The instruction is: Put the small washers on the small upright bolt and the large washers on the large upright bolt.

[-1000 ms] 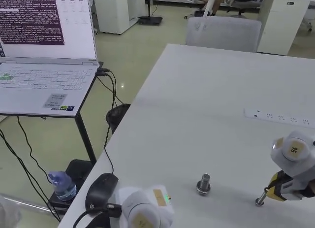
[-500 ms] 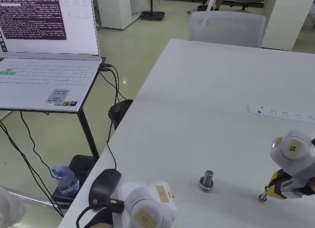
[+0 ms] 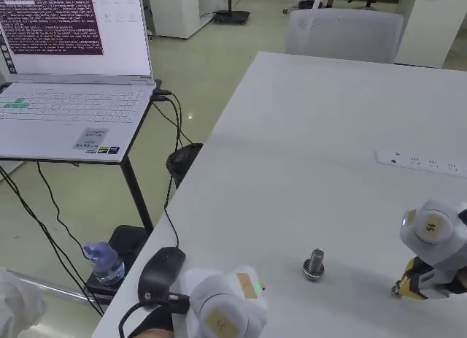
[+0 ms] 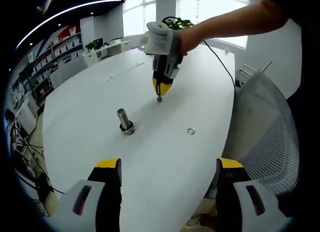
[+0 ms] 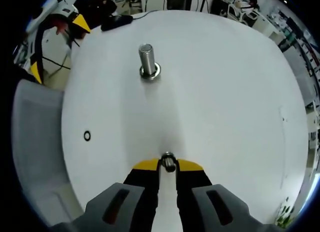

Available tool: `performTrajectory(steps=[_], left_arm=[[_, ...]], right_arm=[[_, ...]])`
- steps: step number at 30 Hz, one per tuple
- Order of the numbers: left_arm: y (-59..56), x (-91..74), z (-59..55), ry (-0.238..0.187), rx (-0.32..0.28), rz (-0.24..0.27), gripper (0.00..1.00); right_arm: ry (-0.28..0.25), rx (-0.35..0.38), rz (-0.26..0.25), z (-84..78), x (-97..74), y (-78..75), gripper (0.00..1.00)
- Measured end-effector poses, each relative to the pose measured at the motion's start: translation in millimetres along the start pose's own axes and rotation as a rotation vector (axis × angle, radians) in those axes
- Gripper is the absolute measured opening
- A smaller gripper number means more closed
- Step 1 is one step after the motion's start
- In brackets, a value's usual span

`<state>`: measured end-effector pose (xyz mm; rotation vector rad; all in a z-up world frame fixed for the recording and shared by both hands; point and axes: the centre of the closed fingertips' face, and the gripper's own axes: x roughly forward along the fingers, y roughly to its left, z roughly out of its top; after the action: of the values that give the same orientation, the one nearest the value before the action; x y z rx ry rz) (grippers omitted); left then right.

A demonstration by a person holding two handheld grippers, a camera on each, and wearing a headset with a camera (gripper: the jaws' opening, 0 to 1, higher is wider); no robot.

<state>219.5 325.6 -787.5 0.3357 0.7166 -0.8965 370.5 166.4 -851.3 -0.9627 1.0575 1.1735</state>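
Note:
The large bolt point(image 3: 314, 263) stands upright on the white table point(image 3: 306, 148), with a washer around its base point(image 5: 149, 70). At the table's right, my right gripper point(image 5: 168, 168) is shut on the top of the small upright bolt point(image 5: 168, 162); the small bolt point(image 4: 159, 97) also shows under that gripper's yellow tips in the left gripper view. Whether a washer sits between the jaws I cannot tell. One loose washer point(image 4: 191, 131) lies flat near the table's edge. My left gripper point(image 4: 167, 189) hangs open off the near edge, nothing between its jaws.
A black mouse point(image 3: 162, 274) with its cable sits at the near left table corner. A white power strip point(image 3: 423, 163) lies at the right. A laptop point(image 3: 73, 112) stands on a side stand to the left; a grey chair point(image 3: 343, 31) is beyond the table.
The head view has shifted a little. My right gripper stays on the small bolt, and the large bolt and left gripper keep their places.

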Motion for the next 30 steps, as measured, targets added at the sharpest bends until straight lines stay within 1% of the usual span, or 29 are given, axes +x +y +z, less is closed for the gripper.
performTrajectory(steps=[9,19,26,30], left_arm=[[2.0,-1.1,-5.5,0.014,-0.003,-0.002,0.76],[0.7,-1.9,-7.8,0.021,-0.004,-0.008,0.75],[0.2,-1.4,-6.6,0.02,-0.005,-0.013,0.73],[-1.1,-1.4,-7.9,0.024,-0.005,-0.017,0.72]], right_arm=[[0.017,0.002,0.009,-5.2,14.6,0.6,0.13],[0.017,-0.006,0.007,-3.9,14.2,0.8,0.13],[0.019,-0.01,0.004,-3.9,13.6,0.0,0.13],[0.027,-0.033,0.003,-3.7,13.7,0.4,0.13]])
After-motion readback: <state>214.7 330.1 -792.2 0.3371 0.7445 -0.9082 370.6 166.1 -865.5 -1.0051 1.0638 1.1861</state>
